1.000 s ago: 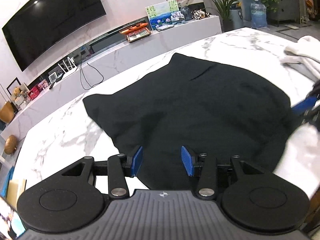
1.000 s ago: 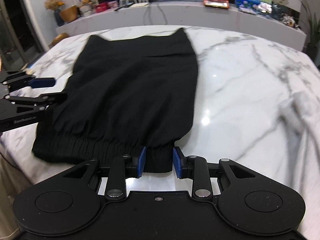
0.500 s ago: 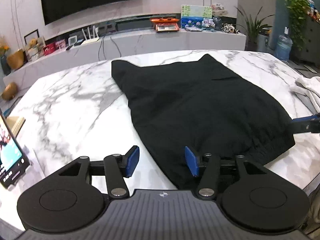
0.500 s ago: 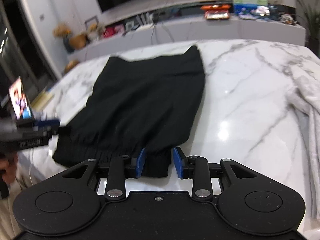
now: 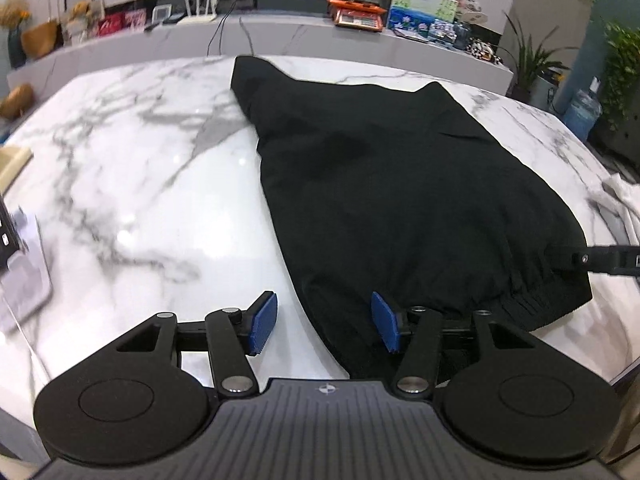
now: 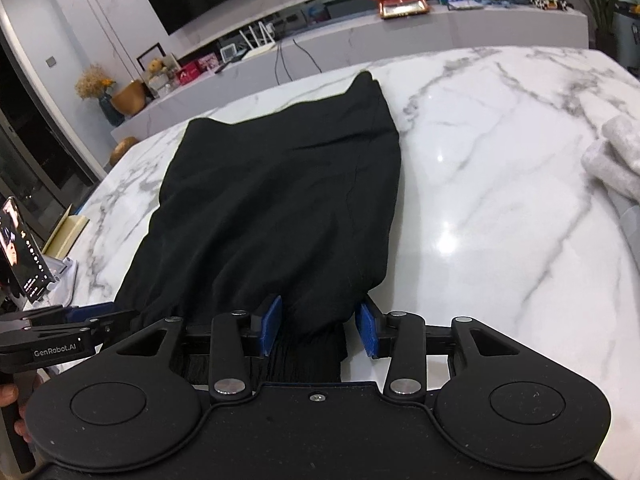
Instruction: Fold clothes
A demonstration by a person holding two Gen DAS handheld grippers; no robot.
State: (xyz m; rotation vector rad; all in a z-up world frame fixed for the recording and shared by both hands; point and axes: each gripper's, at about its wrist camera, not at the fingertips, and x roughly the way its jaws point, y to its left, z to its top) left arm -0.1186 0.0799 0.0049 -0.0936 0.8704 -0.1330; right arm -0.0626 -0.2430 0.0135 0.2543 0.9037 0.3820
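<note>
I'm seeing the shorts' (image 5: 400, 184) near hem running under my left gripper's (image 5: 324, 330) body, so that corner is hiding from me. In the right wrist view the waistband (image 6: 304, 344) is disappearing beneath my right gripper (image 6: 318, 330). The right gripper (image 5: 600, 258) is getting cut off by the left view's right edge, fingertips out of sight. The white cloth (image 6: 616, 160) is running off the frame. The phone (image 6: 20, 248) screen is showing too small to read.
</note>
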